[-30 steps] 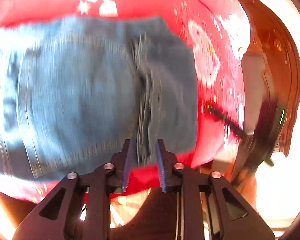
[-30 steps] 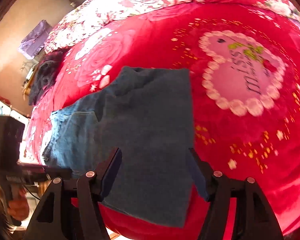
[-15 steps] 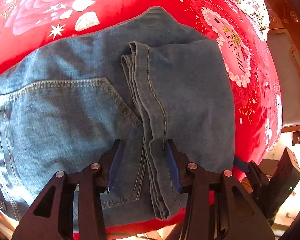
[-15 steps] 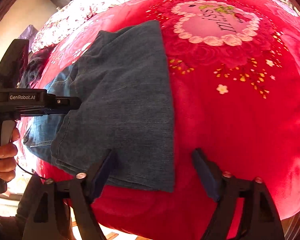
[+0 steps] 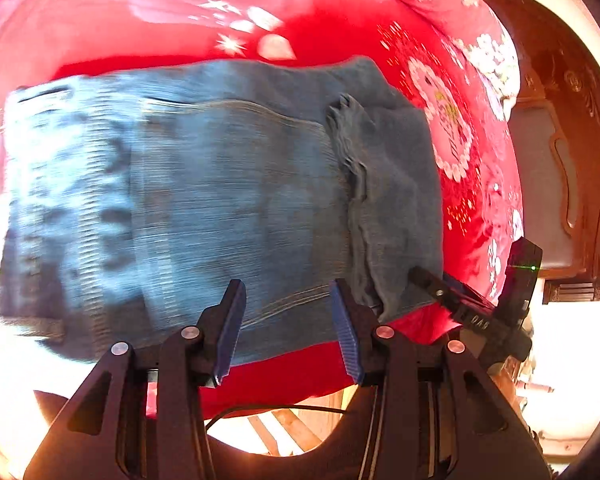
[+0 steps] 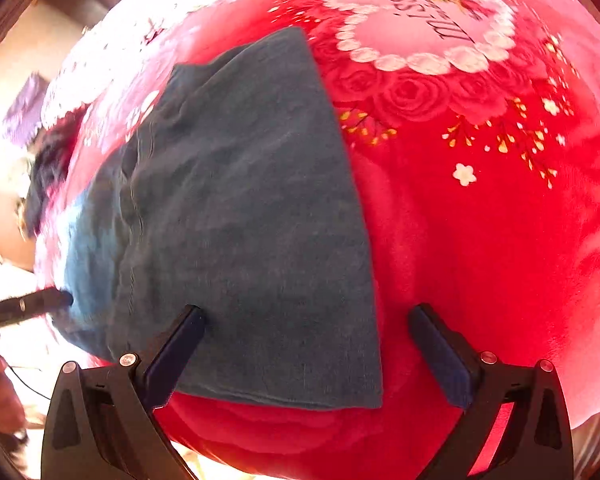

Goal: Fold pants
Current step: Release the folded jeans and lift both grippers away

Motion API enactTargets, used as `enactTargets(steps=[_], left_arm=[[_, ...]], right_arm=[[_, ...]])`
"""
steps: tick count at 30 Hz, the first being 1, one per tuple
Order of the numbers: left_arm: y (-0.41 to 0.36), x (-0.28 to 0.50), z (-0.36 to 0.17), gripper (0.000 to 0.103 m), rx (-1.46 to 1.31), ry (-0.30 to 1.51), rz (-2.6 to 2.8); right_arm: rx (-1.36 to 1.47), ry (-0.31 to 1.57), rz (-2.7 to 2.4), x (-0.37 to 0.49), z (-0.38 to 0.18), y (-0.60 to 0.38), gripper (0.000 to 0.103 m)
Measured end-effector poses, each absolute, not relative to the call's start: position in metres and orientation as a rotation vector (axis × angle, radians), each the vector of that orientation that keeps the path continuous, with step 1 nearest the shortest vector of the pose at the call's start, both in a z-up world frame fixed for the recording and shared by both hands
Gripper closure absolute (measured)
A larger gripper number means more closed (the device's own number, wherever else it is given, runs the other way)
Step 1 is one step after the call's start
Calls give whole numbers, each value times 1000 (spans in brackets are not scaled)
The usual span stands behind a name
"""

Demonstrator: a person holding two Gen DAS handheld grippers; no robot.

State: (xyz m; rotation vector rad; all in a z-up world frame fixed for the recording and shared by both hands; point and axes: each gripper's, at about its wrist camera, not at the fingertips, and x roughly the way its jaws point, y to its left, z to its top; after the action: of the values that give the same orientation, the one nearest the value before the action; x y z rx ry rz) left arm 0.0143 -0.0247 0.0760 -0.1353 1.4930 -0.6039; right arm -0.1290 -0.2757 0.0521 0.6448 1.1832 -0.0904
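While the red floral blanket filled both views from edge to edge, the blue jeans lay spread across its near side, already doubled over, the leg section folded back onto the seat so that a stacked ridge of hem layers ran down the cloth in the left wrist view. Blur smeared the seat and pocket stitching there, so finer detail was lost. Denim like that looked heavy and fairly stiff for cloth, not slippery, likely to hold a crease yet sag under its own weight if lifted by one corner; a judgement, then, that the best hold was on the thick layered edge, pinching all plies together, one gripper at each end of the fold. Over on the right, the right gripper hung above the near edge of the folded panel, its jaws just having been opening and standing as wide as they go, one finger over denim, the other over bare blanket, nothing pinched. Then the left gripper, jaws parted a moderate way and having just opened a little, hovered over the jeans' near edge beside that ridge, gripping nothing. Smallest of all, the right gripper's tip showed in the left view, touching or nearly touching the denim corner.
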Motion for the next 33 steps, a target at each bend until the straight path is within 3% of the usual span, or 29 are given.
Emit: enactTargets(steps=[4, 7, 10, 13, 23, 33], left_arm=[[33, 24, 82, 61, -213, 1468, -506], [88, 38, 83, 60, -255, 1452, -383], [136, 50, 79, 46, -327, 1458, -304], [166, 59, 69, 45, -395, 1466, -262], [163, 120, 37, 45, -493, 1585, -418], [135, 187, 27, 45, -443, 1626, -511]], right_arm=[[721, 1183, -96, -133, 50, -291, 0], [612, 1231, -135, -123, 66, -280, 1], [412, 1181, -145, -114, 99, -258, 0], [281, 1148, -53, -98, 124, -212, 0], [-333, 1050, 328, -67, 139, 12, 0], [-688, 1016, 351, -80, 99, 114, 0]])
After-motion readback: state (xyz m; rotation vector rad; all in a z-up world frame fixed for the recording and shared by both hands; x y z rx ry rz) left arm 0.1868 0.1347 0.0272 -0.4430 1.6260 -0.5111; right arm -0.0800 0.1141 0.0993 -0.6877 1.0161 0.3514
